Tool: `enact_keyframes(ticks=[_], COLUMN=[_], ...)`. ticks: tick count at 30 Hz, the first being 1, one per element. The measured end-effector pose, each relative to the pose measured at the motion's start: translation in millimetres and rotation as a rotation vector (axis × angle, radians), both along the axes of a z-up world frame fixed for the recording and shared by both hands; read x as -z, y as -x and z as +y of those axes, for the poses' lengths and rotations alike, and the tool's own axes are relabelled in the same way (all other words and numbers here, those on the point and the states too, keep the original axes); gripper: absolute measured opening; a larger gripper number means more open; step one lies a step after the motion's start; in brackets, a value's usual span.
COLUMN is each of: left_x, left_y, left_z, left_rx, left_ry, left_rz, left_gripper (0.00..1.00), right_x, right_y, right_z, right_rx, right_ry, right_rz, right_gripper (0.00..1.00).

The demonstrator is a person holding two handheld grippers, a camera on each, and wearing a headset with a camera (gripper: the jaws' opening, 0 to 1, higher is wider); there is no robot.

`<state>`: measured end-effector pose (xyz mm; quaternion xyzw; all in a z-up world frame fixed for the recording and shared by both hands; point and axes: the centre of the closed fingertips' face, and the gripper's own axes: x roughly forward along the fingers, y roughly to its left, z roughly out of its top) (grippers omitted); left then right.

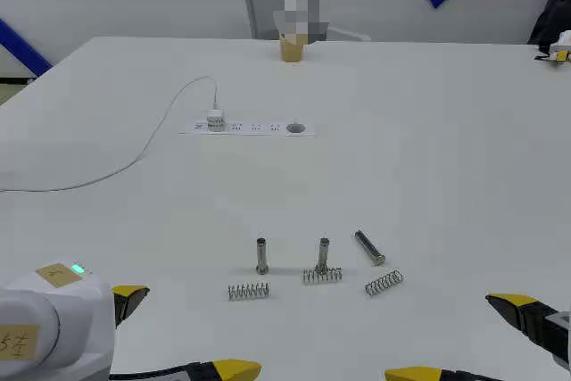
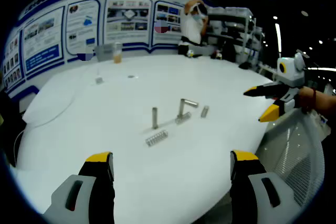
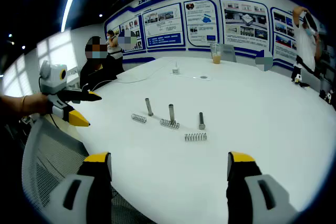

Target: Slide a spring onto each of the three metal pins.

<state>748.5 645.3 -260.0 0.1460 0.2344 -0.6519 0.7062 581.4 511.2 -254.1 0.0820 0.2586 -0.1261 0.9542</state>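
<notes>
Three metal pins sit on the white table (image 1: 428, 158). The left pin (image 1: 261, 254) and the middle pin (image 1: 323, 253) stand upright; the right pin (image 1: 369, 248) looks to be lying on its side. A loose spring lies in front of each: left spring (image 1: 248, 291), middle spring (image 1: 322, 276) touching its pin's base, right spring (image 1: 384, 283). My left gripper (image 1: 183, 332) hovers open at the near left and my right gripper (image 1: 464, 338) open at the near right, both short of the springs. In the gripper views the left gripper (image 2: 171, 157) and the right gripper (image 3: 169, 157) hold nothing.
A flush power strip (image 1: 259, 128) with a white plug and a cable trailing left lies mid-table. A paper cup (image 1: 292, 48) stands at the far edge before a chair. A person (image 3: 100, 59) sits at the table's side. The near table edge runs just under both grippers.
</notes>
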Motion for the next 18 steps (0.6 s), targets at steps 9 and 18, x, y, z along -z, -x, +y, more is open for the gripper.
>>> enact_keyframes(ticks=[9,18], left_x=[-0.5,-0.6], left_y=[-0.6,0.4], left_z=[-1.3,-2.6], left_rx=[-0.001,0.0], left_ry=[0.001,0.002], left_rz=[-0.001,-0.003], left_gripper=[0.94,0.93], right_x=[-1.6,-2.3], right_y=[-2.4,-3.6], right_z=[-0.9,-2.7], right_rx=[-0.003,-0.003], right_ry=[0.004,0.001], right_rz=[-0.01,-0.017], right_gripper=[0.92,0.91])
